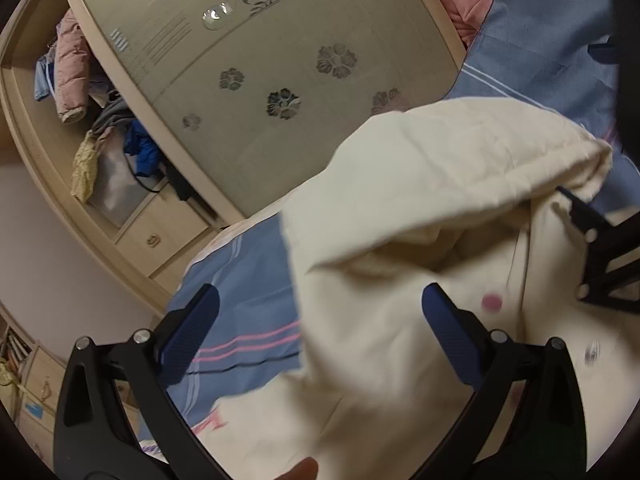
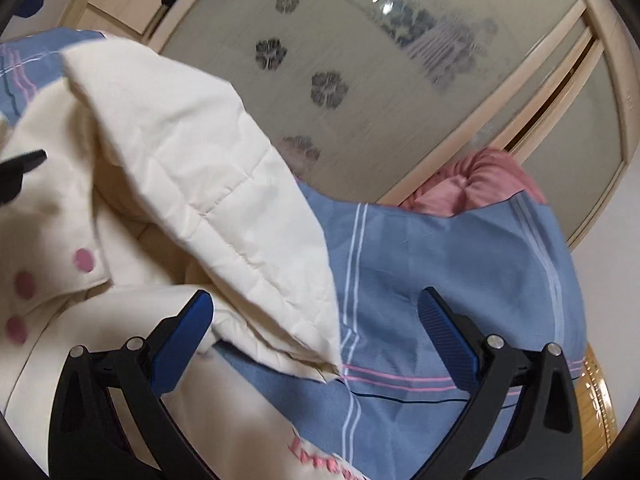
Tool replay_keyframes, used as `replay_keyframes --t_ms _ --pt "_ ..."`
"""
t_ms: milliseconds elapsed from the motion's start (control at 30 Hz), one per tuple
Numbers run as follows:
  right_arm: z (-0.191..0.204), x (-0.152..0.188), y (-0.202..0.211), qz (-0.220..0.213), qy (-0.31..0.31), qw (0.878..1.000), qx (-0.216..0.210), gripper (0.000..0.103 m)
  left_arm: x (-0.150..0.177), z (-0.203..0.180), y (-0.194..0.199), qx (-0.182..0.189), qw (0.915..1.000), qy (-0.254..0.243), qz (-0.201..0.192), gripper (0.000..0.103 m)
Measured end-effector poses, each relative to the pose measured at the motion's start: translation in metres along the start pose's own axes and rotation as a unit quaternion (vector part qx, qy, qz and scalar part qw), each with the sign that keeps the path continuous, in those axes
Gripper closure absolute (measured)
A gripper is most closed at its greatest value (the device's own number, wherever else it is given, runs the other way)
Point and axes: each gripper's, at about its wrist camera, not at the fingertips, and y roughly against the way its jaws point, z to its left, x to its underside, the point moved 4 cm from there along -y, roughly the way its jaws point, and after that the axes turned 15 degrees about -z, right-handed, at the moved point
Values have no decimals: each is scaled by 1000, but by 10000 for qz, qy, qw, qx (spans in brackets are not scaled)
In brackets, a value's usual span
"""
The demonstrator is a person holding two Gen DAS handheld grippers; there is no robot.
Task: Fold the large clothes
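cream quilted padded jacket with pink snaps [image 2: 208, 168] lain rumpled on blue striped bedsheet [image 2: 460, 264] | left gripper [image 1: 320, 332] released, jacket between fingers | right gripper [image 2: 316, 332] released, sleeve hem just ahead-left, nearer.

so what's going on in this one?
A person with a gripper in each hand is folding a cream padded jacket on a bed with a blue striped sheet. Both the left gripper and the right gripper are open and hold nothing. A quilted part of the jacket is bunched up rather than lying flat, so the fold looks unfinished. A wardrobe with frosted floral doors stands behind the bed.
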Motion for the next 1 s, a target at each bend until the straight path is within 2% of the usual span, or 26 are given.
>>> replay_keyframes --t_ms 133,167,200,233,267,300,333,367,467,600,833,1000 --pt "-12 3 -41 309 -348 9983 356 1 -10 -6 -49 -416 9987 19 284 2" --pt "-12 7 -48 406 -430 9975 398 6 -10 -9 -56 -487 9982 -76 327 4" --pt "-14 9 -53 477 -531 9965 431 13 -8 -11 -64 -588 9972 -268 365 12" --pt "-14 11 -54 513 -620 9960 377 36 -9 -17 -70 -584 9966 -440 385 40" --pt "-14 13 -54 560 -729 9954 282 66 -9 -21 -74 -537 9960 -581 409 68" --pt "-15 16 -52 626 -950 9934 148 80 -7 -20 -73 -478 9964 -575 410 71" --pt "-16 19 -50 661 -1130 9914 78 84 -9 -18 -73 -431 9974 -456 351 78" --pt "-19 21 -46 674 -1316 9890 29 86 -10 -13 -67 -380 9987 -251 246 85" --pt "-23 25 -30 618 -1627 9847 -91 96 -16 4 -43 -178 9986 507 16 95" --pt "-39 21 17 317 -1796 9830 -204 99 -22 13 6 -67 9969 722 -296 96" --pt "-77 10 148 -264 -2208 9733 -561 99 0 33 131 428 9873 1448 -499 97" --pt "-67 24 273 -740 -2337 9647 -958 99 42 36 206 594 9780 1970 -346 98"
